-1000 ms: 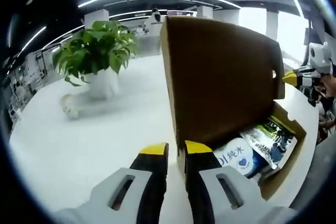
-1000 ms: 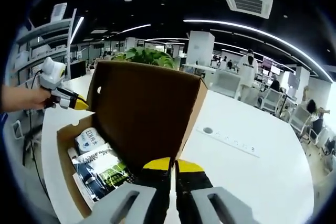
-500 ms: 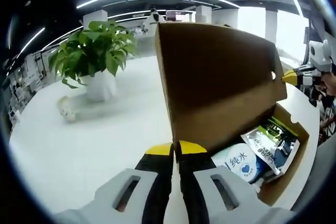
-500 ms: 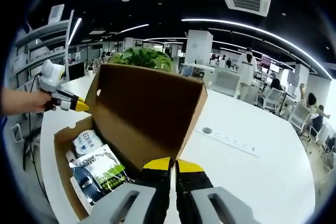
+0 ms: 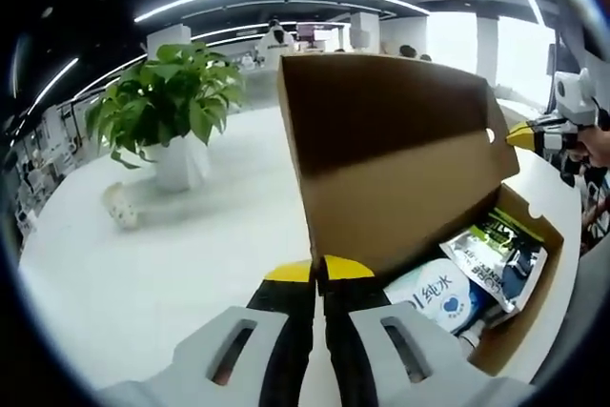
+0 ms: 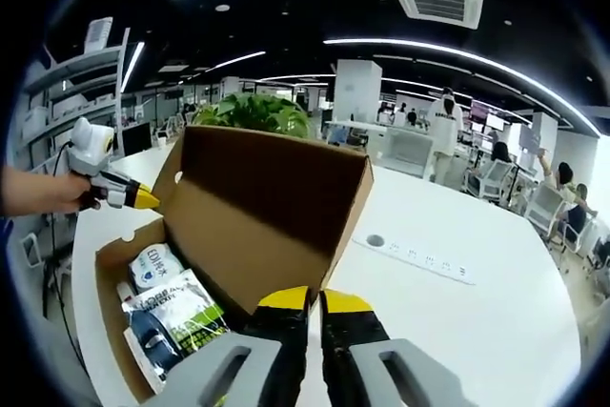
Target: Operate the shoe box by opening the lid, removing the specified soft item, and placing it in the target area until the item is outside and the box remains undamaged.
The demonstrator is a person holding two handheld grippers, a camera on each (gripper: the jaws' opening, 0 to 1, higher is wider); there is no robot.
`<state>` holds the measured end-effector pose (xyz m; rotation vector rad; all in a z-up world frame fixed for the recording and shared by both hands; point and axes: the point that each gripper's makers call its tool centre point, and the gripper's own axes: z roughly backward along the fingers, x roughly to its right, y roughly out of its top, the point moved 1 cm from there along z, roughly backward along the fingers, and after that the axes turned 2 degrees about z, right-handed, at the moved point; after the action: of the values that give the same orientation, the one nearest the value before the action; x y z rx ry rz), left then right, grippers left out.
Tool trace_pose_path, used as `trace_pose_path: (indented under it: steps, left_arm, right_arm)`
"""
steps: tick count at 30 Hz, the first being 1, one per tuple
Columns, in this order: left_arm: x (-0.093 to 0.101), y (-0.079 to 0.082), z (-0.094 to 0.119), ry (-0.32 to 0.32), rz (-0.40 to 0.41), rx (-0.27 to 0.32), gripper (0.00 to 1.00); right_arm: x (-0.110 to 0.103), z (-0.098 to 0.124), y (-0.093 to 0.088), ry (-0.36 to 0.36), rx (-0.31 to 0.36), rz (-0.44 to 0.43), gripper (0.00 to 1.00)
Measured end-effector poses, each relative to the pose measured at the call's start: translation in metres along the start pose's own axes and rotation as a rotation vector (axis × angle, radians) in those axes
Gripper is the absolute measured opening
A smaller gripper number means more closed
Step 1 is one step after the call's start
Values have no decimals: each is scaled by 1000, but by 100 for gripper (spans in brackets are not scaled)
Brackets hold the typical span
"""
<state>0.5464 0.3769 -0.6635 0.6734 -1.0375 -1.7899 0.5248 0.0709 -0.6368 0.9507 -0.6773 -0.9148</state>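
A brown cardboard shoe box (image 5: pixel 536 269) stands open on a white table, its lid (image 5: pixel 391 154) raised and leaning back. Inside lie soft packs: a white pack with a blue heart (image 5: pixel 434 295) and a dark printed pack (image 5: pixel 496 253). My left gripper (image 5: pixel 317 270) is shut on the lid's near side edge. The right gripper (image 5: pixel 527 135) meets the lid's far edge. In the right gripper view, my right gripper (image 6: pixel 315 300) is shut on the lid (image 6: pixel 272 202) at its lower corner. The left gripper (image 6: pixel 129 195), held by a hand, touches the other end. The packs (image 6: pixel 172 307) show in the box (image 6: pixel 107 264).
A potted plant (image 5: pixel 172 107) in a white pot stands on the table left of the box, with a small pale object (image 5: pixel 120 207) nearby. A power strip (image 6: pixel 412 257) is set in the table (image 6: pixel 457 331) right of the box. People and chairs are far behind.
My left jaws, open a second ago, have shut on the lid's edge. The lid has leaned a little further back, showing more of the packs.
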Motion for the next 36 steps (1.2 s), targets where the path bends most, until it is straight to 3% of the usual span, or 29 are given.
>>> trace_pose_path:
  steps: [9,21,36]
  left_arm:
    - [-2,0,-1,-8,2,3,0]
    - [-4,3,-6,-7,21,3,0]
    - [-3,6,-11,-12,21,-2,0]
  right_arm:
    - [-9,-3,-24,14,-49,-20,4]
    - [-13,-2,-39,16,-84,-55,2]
    - [-10,-11,-38,9,-81,-82,0]
